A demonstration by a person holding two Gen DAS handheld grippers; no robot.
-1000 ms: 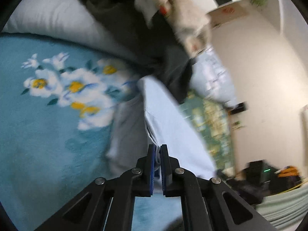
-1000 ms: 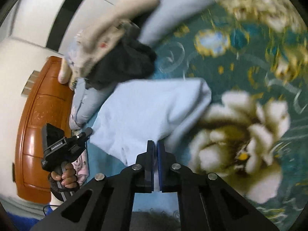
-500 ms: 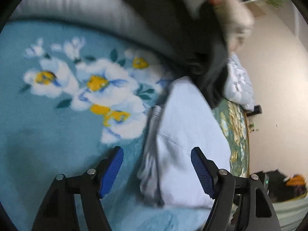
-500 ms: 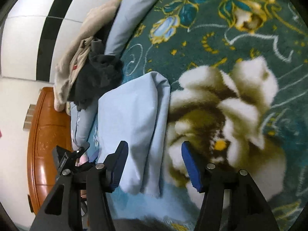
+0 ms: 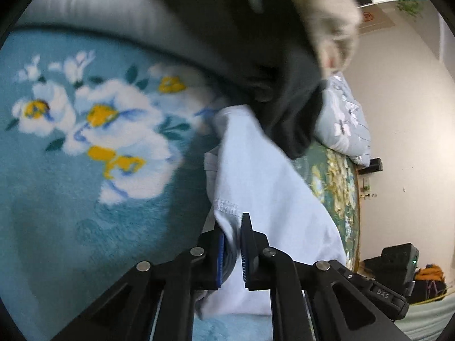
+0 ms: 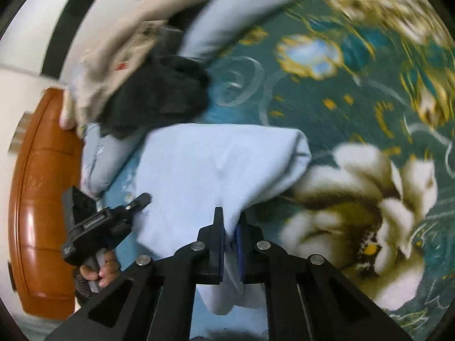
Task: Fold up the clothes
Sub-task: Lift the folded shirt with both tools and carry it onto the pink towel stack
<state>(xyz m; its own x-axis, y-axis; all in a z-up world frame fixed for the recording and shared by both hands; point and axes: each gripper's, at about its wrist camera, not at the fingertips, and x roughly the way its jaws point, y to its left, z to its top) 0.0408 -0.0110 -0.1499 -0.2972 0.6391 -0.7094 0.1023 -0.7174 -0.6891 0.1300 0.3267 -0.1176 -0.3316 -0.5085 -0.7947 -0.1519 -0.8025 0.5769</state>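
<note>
Jaws of the left gripper (image 5: 231, 251) have just closed, pinching the pale blue garment (image 5: 264, 187). The right gripper (image 6: 229, 248) has done likewise, clamping its other edge.

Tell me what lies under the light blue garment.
Under the light blue garment lies the floral blanket; at its far edge, the pale pillow. Anything directly beneath the cloth stays hidden.

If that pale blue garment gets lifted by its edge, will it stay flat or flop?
Probably flop: the pale blue garment already lies in soft folds and bunches where the right tool pinches it. It looks thin, so likely light, and would drape downwards.
</note>
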